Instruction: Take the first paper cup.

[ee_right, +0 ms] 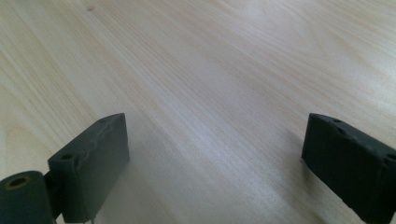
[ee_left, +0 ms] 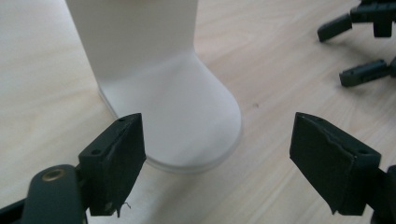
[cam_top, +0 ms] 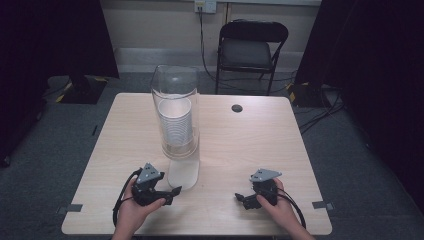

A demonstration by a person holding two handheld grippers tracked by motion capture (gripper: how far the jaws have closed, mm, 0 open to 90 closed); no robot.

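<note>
A tall clear tube (cam_top: 176, 112) holding a stack of white paper cups (cam_top: 176, 125) stands upright on a white stand (cam_top: 183, 172) left of the table's middle. My left gripper (cam_top: 171, 195) sits low near the front edge, just left of that stand, jaws open and pointing right. In the left gripper view the stand's rounded foot (ee_left: 187, 121) lies close ahead of the open left gripper (ee_left: 217, 140), apart from both pads. My right gripper (cam_top: 243, 199) rests at the front right, open, pointing left. The right gripper view has the right gripper (ee_right: 215, 140) open over bare wood.
The light wooden table (cam_top: 250, 145) has a small black round cap (cam_top: 237, 108) near its far edge. A black folding chair (cam_top: 250, 50) stands behind the table. Cables lie on the grey floor (cam_top: 320, 105). The other gripper's jaws (ee_left: 359, 46) show far off in the left gripper view.
</note>
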